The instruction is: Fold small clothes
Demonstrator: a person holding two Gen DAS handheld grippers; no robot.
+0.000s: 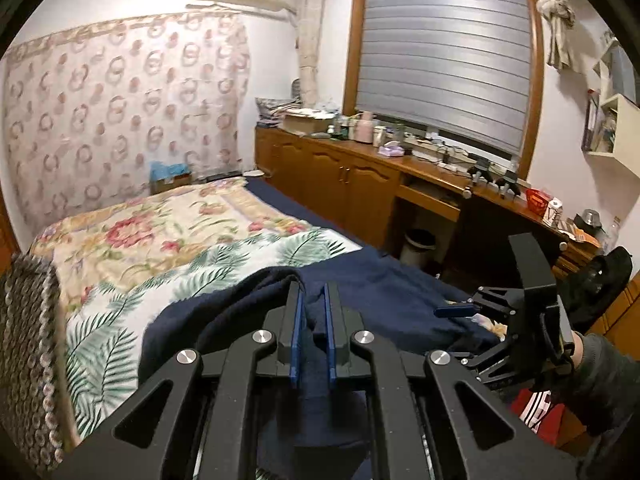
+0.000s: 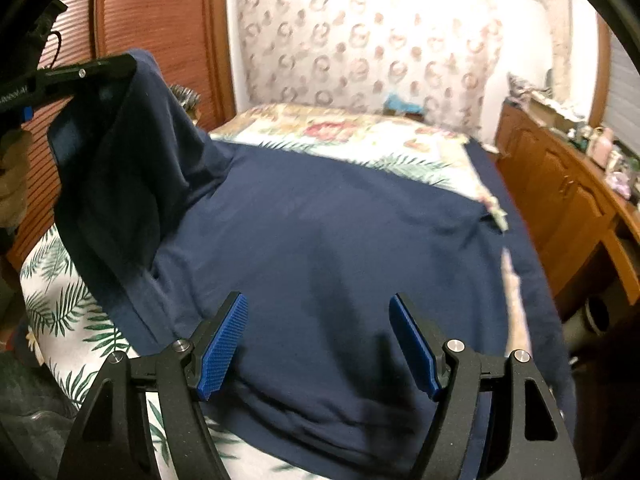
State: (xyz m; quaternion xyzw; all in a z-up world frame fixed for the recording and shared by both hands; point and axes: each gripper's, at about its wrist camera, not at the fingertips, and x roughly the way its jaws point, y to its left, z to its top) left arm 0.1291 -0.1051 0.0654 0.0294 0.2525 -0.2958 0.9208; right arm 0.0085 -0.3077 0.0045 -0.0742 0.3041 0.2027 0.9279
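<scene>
A navy blue garment (image 2: 328, 248) lies spread on the leaf-print bedspread (image 2: 60, 300). Its left part, a sleeve (image 2: 132, 152), is lifted off the bed. My left gripper (image 1: 314, 292) is shut on that navy cloth, which bunches between its blue pads (image 1: 298, 320); the same left gripper (image 2: 100, 68) shows at the upper left of the right wrist view, holding the sleeve up. My right gripper (image 2: 320, 344) hovers open over the garment's near edge, with nothing pressed between its blue pads (image 2: 224, 344). In the left wrist view the right gripper (image 1: 460, 310) sits at the right, held by a person's hand.
A floral blanket (image 1: 160, 224) covers the far half of the bed. Wooden cabinets and a cluttered desk (image 1: 360, 176) run along the right wall, with a bin (image 1: 418, 246) below. A wooden slatted door (image 2: 160, 20) stands left of the bed. A red cloth (image 1: 538, 412) lies low right.
</scene>
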